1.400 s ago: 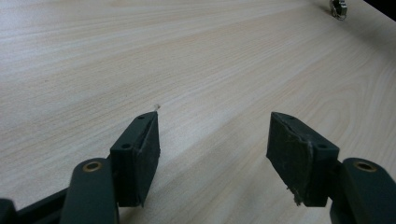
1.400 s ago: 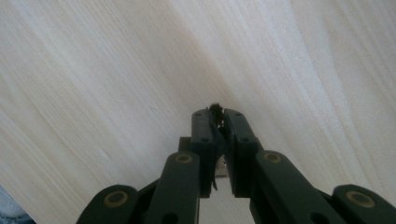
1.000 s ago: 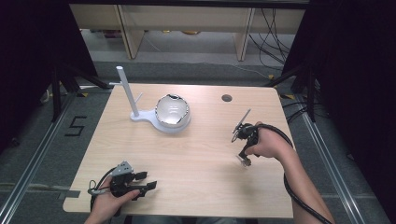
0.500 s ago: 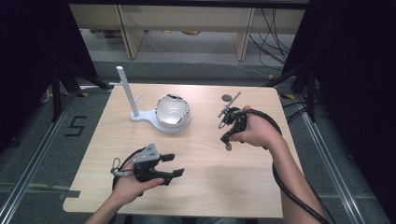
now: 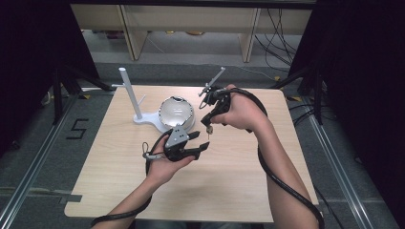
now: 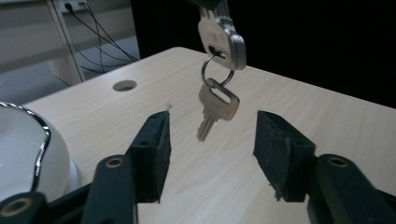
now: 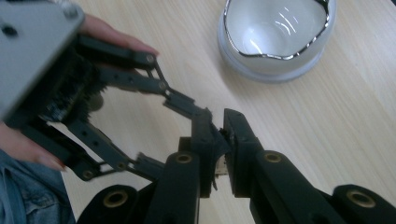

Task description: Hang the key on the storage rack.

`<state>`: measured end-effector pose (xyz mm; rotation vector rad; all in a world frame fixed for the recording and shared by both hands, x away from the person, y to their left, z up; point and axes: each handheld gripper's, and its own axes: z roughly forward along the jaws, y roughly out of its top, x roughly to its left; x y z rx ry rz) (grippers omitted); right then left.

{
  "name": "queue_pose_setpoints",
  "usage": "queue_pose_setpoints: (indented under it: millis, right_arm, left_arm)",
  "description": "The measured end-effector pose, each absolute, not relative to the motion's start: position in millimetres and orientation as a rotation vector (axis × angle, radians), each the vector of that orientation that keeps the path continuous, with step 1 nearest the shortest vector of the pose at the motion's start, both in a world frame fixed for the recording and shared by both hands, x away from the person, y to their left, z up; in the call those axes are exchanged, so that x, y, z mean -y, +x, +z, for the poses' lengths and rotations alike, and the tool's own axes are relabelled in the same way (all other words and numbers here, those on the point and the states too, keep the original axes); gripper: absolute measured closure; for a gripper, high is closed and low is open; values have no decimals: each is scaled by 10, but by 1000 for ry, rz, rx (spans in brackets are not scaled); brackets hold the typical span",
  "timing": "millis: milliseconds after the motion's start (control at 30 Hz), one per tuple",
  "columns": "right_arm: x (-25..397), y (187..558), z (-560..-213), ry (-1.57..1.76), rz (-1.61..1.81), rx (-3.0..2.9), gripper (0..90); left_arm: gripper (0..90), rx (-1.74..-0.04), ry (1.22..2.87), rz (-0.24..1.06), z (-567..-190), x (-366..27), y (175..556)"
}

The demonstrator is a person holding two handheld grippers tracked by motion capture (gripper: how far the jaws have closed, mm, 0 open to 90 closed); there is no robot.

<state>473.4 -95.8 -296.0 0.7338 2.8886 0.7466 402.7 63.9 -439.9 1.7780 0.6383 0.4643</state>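
Overhead, right tool (image 5: 208, 125) grips unmarked keys (image 6: 218, 70); left tool (image 6: 210, 135) gapes; floor reads "5" (image 5: 78, 129)

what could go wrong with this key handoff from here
The lower key swings free on its ring between the open jaws of the left gripper, so they may close on air or clip only its tip. The right gripper pinches just the top key's end; a tug could slip the bunch onto the table.
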Motion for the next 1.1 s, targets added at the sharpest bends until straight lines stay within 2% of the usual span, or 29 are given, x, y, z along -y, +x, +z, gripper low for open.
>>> queue_pose_setpoints:
  millis: [67,167,200,233,567,700,733,1100]
  right_arm:
    - [926,4735,-2955,731,745,-2888,839]
    - [840,4752,-2951,716,744,-2898,839]
    - [840,4752,-2951,716,744,-2898,839]
    - [814,4756,-2951,714,746,-2897,839]
    - [768,4770,-2947,723,758,-2896,839]
    - [766,4771,-2943,722,767,-2893,838]
    - [766,4768,-2936,728,770,-2888,839]
    - [803,4765,-2911,727,802,-2876,838]
  left_arm:
    - [500,-633,1760,477,-4412,-630,4031]
    - [603,-636,1732,520,-4426,-635,4031]
    - [603,-649,1741,532,-4420,-648,4023]
    - [658,-652,1736,533,-4438,-648,4039]
    - [741,-696,1738,530,-4490,-654,4033]
    - [832,-718,1734,515,-4496,-655,4044]
    - [880,-724,1727,526,-4487,-659,4042]
    - [893,-732,1749,529,-4410,-685,4015]
